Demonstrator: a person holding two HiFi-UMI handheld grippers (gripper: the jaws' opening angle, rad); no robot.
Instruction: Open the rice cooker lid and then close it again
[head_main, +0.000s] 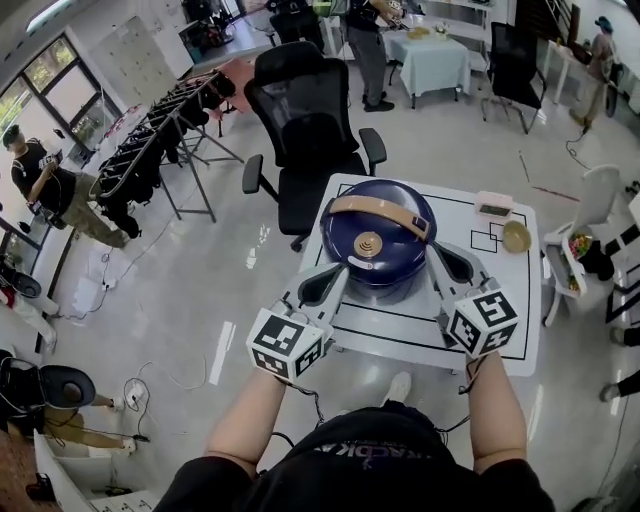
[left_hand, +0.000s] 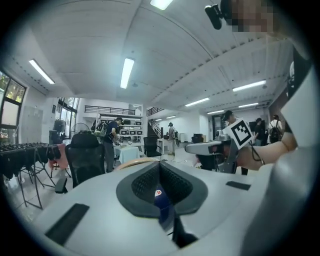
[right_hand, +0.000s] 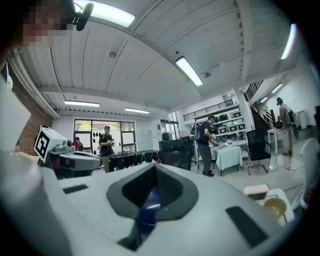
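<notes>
Currently, the rice cooker (head_main: 378, 255) stands at the middle of the white surface (head_main: 500, 345), inside a rectangle outlined in black, directly ahead of the person. The body is round and glossy dark blue. The lid (head_main: 405, 240) is down and appears seated on the body. A tan carry handle (head_main: 380, 212) arches across the far half of the lid. A round, ridged steam vent (head_main: 367, 244) in a brass tone sits just in front of the handle. No release catch can be made out from the head view.

The left claw (head_main: 340, 275) lies at the cooker's left flank and the right claw (head_main: 437, 258) at its right flank. Both run close to level and angle inward. Each claw is pressed together with nothing pinched. In each gripper view, only a sliver of the blue shell shows past the closed tips. Whether the tips touch the shell cannot be told.

This symmetrical placement probably serves to steady the body from both sides so that it does not slide when the lid is worked. Opening appears not yet begun.

A small tan bowl (head_main: 516, 237) and a pink box (head_main: 493, 205) lie near the far right corner of the surface, well apart from the cooker. A black office chair (head_main: 310, 130) stands just beyond the surface.
</notes>
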